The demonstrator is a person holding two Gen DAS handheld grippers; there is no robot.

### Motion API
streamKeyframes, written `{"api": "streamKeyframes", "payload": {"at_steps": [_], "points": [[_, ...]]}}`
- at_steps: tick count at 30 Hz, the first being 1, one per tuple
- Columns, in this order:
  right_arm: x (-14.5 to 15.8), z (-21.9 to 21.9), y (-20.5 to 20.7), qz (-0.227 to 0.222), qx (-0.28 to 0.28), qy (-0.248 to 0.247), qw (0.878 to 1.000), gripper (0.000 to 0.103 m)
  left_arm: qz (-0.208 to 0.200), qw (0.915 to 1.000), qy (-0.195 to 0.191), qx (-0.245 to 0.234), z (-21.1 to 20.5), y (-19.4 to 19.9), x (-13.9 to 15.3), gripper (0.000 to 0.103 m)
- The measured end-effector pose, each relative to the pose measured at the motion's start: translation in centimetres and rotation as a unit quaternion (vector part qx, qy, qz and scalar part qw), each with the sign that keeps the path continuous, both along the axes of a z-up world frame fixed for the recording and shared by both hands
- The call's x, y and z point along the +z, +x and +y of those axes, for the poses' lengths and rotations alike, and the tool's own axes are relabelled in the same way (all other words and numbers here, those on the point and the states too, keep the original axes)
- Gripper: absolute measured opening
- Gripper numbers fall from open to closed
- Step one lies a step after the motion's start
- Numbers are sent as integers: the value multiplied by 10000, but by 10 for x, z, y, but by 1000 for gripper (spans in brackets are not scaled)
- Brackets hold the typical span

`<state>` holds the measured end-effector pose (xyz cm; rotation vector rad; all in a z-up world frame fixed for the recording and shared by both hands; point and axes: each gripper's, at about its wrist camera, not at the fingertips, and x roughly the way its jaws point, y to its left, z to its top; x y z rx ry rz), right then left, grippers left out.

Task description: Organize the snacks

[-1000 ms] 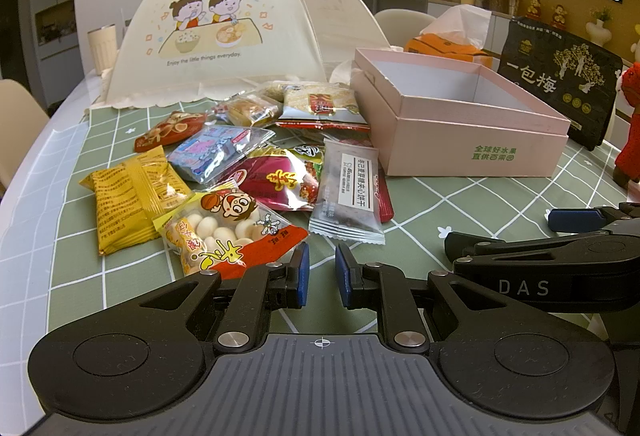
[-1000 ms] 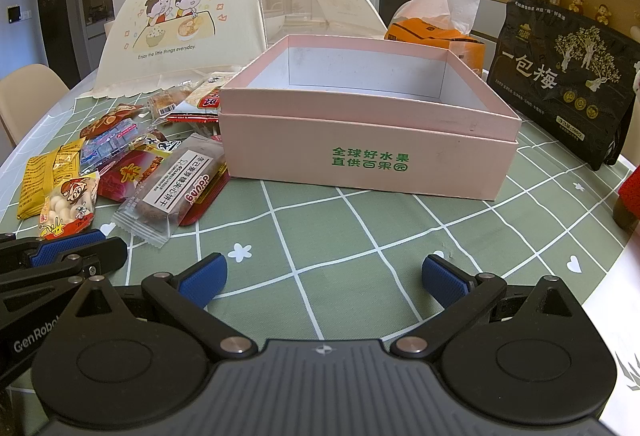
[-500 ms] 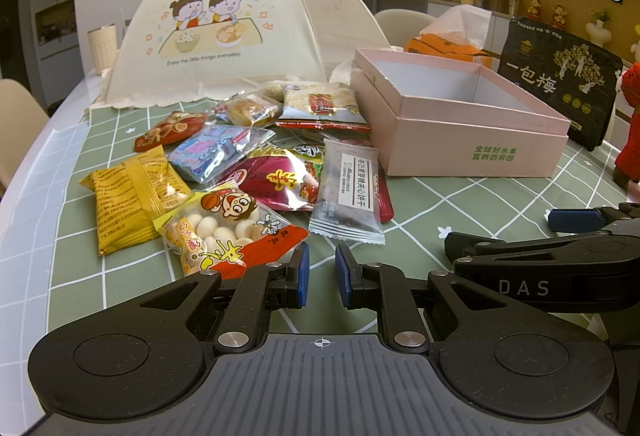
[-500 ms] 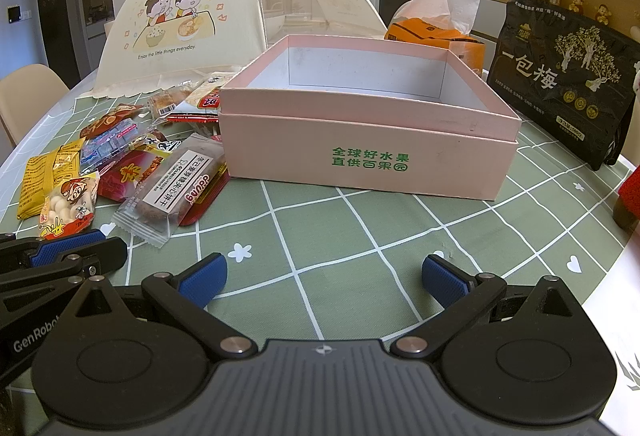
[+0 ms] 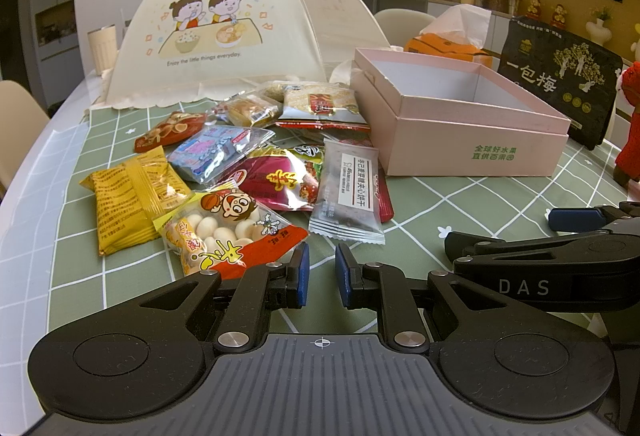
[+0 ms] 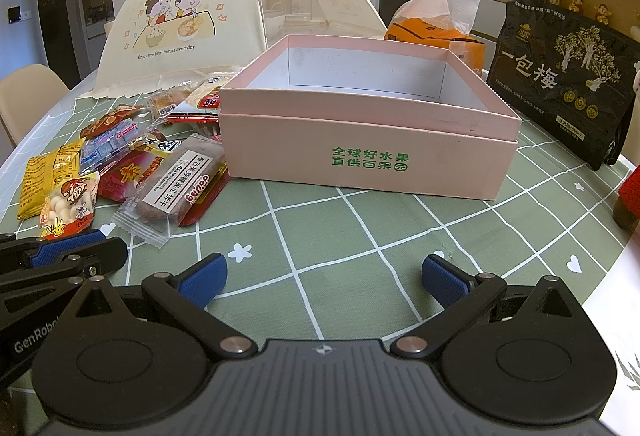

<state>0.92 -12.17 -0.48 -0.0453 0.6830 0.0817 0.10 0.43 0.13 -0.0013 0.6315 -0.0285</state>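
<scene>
Several snack packets lie in a loose pile on the green checked tablecloth (image 5: 460, 204): a yellow packet (image 5: 128, 196), a cartoon packet of white candies (image 5: 228, 228), a clear grey biscuit packet (image 5: 348, 192) and a red packet (image 5: 276, 180). An open, empty pink box (image 5: 460, 124) stands to their right; it also shows in the right wrist view (image 6: 360, 140). My left gripper (image 5: 322, 276) is nearly shut and empty, just in front of the candy packet. My right gripper (image 6: 324, 276) is open and empty, in front of the box.
A cream mesh food cover (image 5: 224, 36) stands behind the snacks. An orange tissue box (image 6: 436, 32) and a black plum bag (image 6: 560, 76) stand behind and right of the pink box. A red object (image 6: 628, 196) sits at the right edge.
</scene>
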Motion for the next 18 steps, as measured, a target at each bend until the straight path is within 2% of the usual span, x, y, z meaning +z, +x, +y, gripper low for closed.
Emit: {"api": "streamKeyframes", "payload": {"at_steps": [12,15,18], "points": [[1,-2,0,41,-11,32,10000,103,-4,10000,98,2,-4,0,-1,19],[8,-1,6,456,88,-19,9989,103,-8,9999,164,-1,-6,0,-1,19],[11,0,11,690,280,-101,9972,103,-3,10000,-91,3,-1,0,-1,19]]}}
